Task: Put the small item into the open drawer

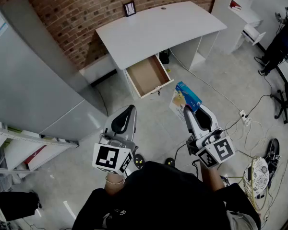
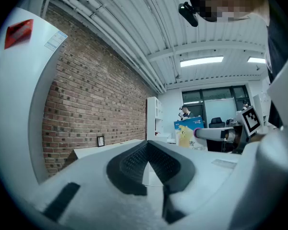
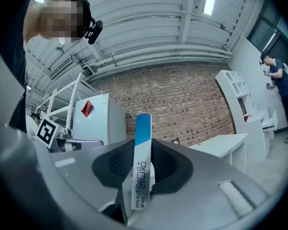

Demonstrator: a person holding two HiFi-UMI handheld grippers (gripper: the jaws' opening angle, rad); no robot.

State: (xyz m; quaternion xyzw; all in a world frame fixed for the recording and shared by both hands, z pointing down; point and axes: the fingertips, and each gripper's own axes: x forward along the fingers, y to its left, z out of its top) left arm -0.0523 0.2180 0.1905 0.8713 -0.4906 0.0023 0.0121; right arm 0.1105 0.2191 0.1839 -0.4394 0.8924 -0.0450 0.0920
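Blue-and-white cardboard, the small box (image 3: 140, 176) stood on edge, clenched between my right gripper's (image 1: 189, 111) pads. My left gripper (image 1: 128, 110) was closed on nothing. I was mid-carry, well short of the open drawer (image 1: 146, 75) under the desk (image 1: 158, 28). Next, I judged, I needed to advance, lower the box over the drawer and release it.

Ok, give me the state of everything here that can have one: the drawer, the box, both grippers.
drawer: pulled open, looks empty
blue box: clamped edge-on in the right gripper, not yet in the drawer
right gripper: shut on the blue box
left gripper: shut, nothing between its jaws
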